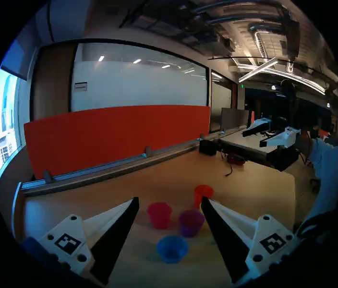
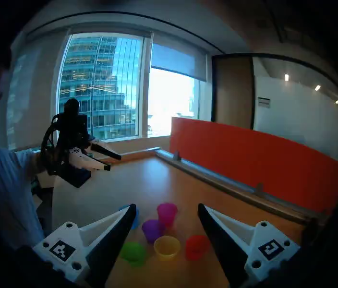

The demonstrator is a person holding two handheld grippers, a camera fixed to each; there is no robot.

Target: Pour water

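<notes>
Light wooden tabletop [image 1: 250,192] stretches across an office, bounded on its far side by a grey metal rail [image 1: 121,165] and a long orange partition panel [image 1: 116,132].

In the left gripper view, the left gripper [image 1: 169,200] is held low over the near part of the table. Its two white-and-black fingers are spread wide and nothing is gripped. Four small plastic cups are grouped on the wood just beyond the fingertips. A blue cup [image 1: 172,248] stands nearest, a pink cup [image 1: 160,214] and a purple cup [image 1: 191,222] stand side by side behind it, and a red-orange cup [image 1: 203,193] stands farthest. Bare wood lies open to the left of the cups and behind them as far as the rail. The table's rounded right edge is seen well to the right. Beyond that edge, the right gripper [image 1: 251,139] is held by a hand [image 1: 308,141] in a light blue sleeve [image 1: 332,163], with its fingers apart.

In the right gripper view, the right gripper is likewise spread wide and empty. The cups are seen between its fingers. A green cup [image 2: 133,252] and a yellow cup [image 2: 167,247] stand in the near row beside the red-orange one, and the blue cup is partly hidden behind a finger. A large window [image 2: 102,86] faces a glass tower. At the far left the left gripper is seen, well apart from the cups.
</notes>
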